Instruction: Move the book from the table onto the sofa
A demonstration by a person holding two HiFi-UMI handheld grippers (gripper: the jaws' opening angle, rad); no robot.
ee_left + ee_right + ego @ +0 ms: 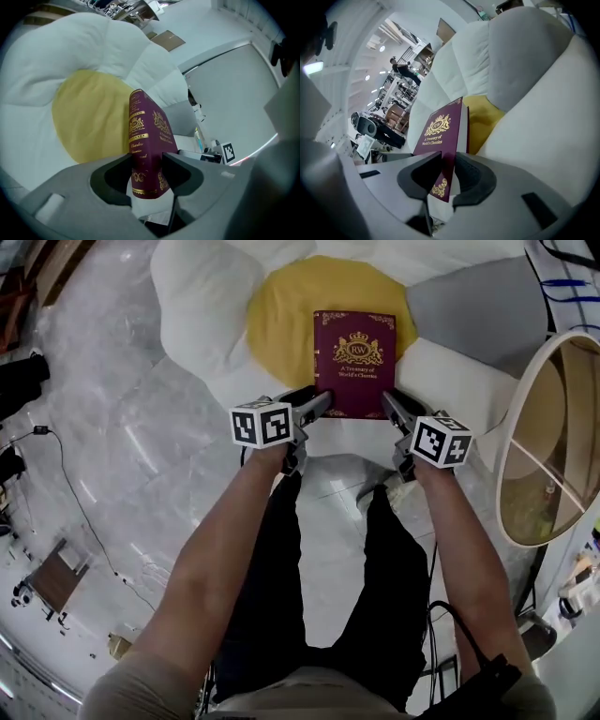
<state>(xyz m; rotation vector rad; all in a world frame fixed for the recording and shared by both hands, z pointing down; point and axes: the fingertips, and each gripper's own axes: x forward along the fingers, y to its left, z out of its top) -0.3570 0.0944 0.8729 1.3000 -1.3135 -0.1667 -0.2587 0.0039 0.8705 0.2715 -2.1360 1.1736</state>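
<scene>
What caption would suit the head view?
The left claw and right claw grip a maroon book by its near corners over the yellow centre of the white sofa.

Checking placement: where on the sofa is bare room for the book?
Free: the yellow centre cushion left of the book, ringed by white petals. Crowded: the near edge, where left gripper and right gripper clamp the book, beside the round table.

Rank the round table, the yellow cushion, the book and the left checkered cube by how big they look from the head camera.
1. The round table and the yellow cushion look about alike. The table is nearer and cut off by the picture edge, and the cushion is partly covered, so I won't rank them.
2. The book.
3. The left cube.
</scene>
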